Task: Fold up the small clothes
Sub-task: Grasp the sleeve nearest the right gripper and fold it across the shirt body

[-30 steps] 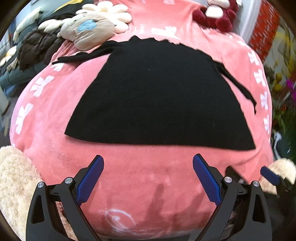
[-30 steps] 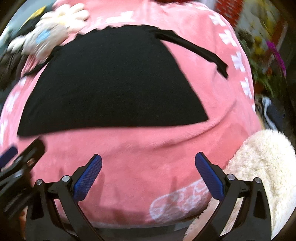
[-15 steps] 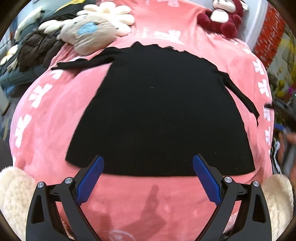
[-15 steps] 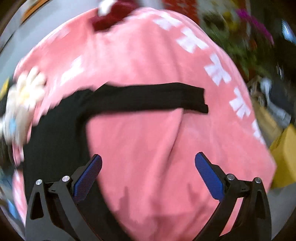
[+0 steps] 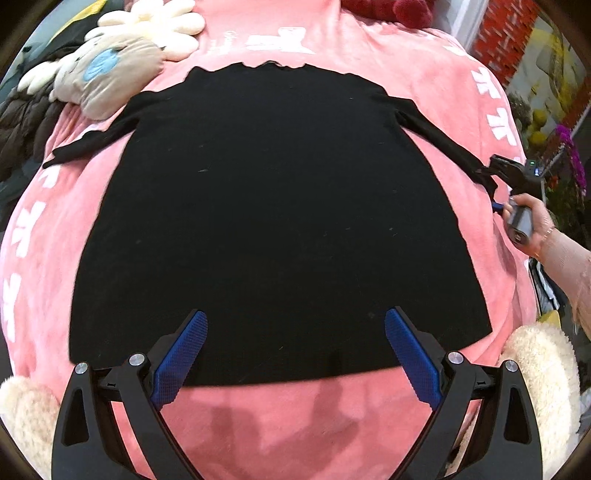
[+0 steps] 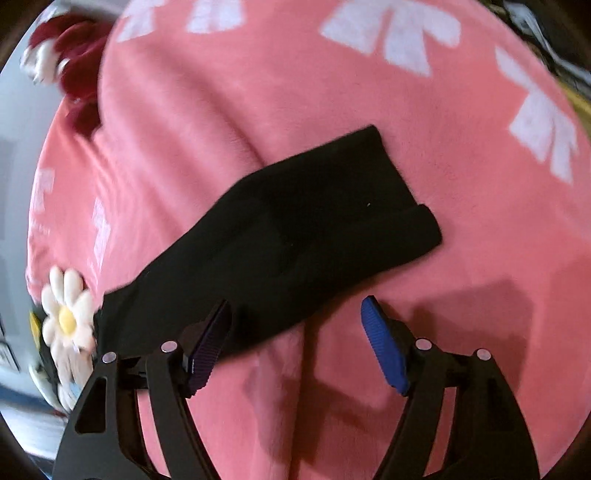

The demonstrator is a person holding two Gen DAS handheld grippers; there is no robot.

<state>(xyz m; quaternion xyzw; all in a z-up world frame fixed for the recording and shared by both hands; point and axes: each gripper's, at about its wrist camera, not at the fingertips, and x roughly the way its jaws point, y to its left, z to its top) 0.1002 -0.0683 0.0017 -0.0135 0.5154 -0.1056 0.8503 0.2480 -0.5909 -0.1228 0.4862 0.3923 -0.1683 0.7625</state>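
Note:
A black long-sleeved top [image 5: 273,206] lies spread flat on a pink blanket [image 5: 332,424], neck at the far side. My left gripper [image 5: 295,325] hangs open over the near hem, with black cloth below both blue pads. At the right, a hand holds my right gripper [image 5: 495,184] at the cuff of the right sleeve [image 5: 443,144]. In the right wrist view that sleeve [image 6: 314,221] runs diagonally. Part of it lies between the closing jaws of the right gripper [image 6: 295,314], and the pads do not press on it.
A beige plush with white flower petals [image 5: 122,62] lies on the left sleeve's far side. A red plush toy [image 5: 399,9] sits at the top, dark jackets [image 5: 22,118] at the left, and cream fluffy cushions [image 5: 535,354] at the near corners. Flowers and a brick wall stand beyond the right edge.
My left gripper has moved forward until its fingers reach over the hem. The right gripper has swung out to the right sleeve's cuff, rolled, and its jaws have narrowed.

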